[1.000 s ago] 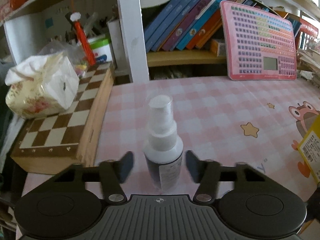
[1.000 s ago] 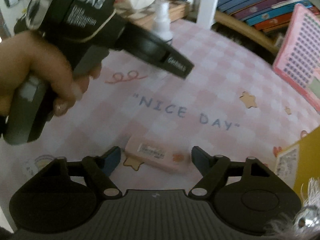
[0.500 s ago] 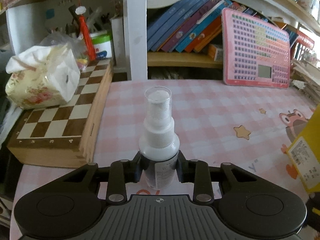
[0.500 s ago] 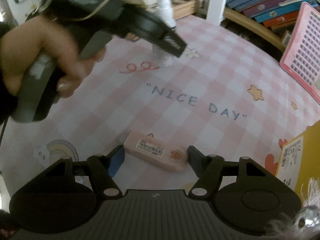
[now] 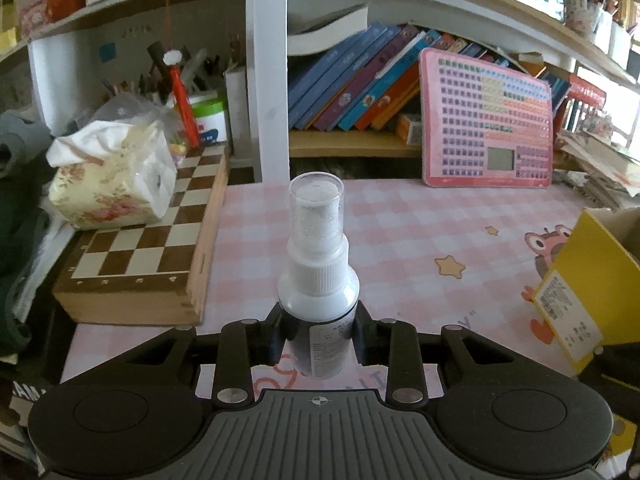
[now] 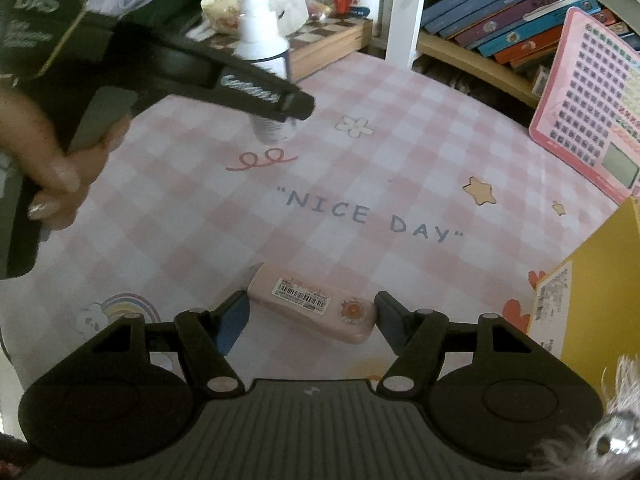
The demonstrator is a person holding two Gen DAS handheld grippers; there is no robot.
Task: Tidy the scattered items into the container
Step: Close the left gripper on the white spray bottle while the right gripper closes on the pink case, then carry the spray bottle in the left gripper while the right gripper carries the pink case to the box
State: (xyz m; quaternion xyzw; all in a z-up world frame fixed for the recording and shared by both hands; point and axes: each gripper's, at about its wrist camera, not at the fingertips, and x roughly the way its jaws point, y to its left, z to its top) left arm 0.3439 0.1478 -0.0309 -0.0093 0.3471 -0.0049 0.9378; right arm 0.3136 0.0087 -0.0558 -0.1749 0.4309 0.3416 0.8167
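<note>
Left gripper (image 5: 318,334) clamps spray bottle (image 5: 318,280), lifted; carry right to yellow box (image 5: 592,280). Right gripper (image 6: 312,320) open astride eraser (image 6: 312,306).

Soft daylight is coming in from the upper right of the left wrist view, where a window area (image 5: 624,92) is washing out pale. The pink checked mat (image 5: 400,220) is sitting evenly lit, with no hard shadows. Both views are bending strongly at the edges, so the shelves (image 5: 360,148) are curving. In the right wrist view the upper left is falling dark and the hand (image 6: 44,160) there is smearing with motion blur. The lower corners are dimming in both.
</note>
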